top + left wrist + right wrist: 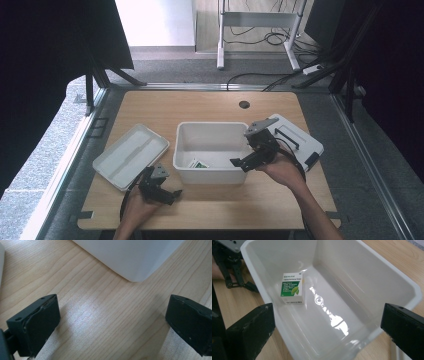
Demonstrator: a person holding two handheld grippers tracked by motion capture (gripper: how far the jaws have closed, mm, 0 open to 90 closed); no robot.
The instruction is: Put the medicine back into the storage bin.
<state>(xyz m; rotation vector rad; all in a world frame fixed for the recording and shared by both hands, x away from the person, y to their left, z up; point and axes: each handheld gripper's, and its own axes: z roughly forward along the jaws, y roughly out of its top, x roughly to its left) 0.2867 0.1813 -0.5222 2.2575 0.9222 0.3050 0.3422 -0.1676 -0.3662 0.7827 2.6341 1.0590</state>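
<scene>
**Box dropped in the bin, both grippers empty**

Nearest the high camera, the left gripper (161, 188) rests low over the near left part of the table (210, 102), its jaws wide apart with only bare wood grain between them in its own view. It looks parked there to stay out of the way, just near of the white bin's (181, 150) near left corner.

The right gripper (248, 161) hangs over the bin's near right rim, jaws spread fully and holding nothing. Its own view looks straight down into the bin, where a small white-and-green box (292, 288) lies flat on the floor towards one corner, apart from both jaws. From the open, empty jaws above it, I judge the box has been placed in the bin and let go, so the placing step seems done.

A shallow white lid (131, 155) lies upturned to the left of the bin, presumably set aside to leave the bin open. A white case with a black handle (295, 140) sits to the right, partly behind the right gripper.

The table is pale wood with a round cable hole (244, 104) near its far edge. Grey carpet surrounds it, dark curtains flank both sides, and white desk legs with trailing cables stand at the far end.
</scene>
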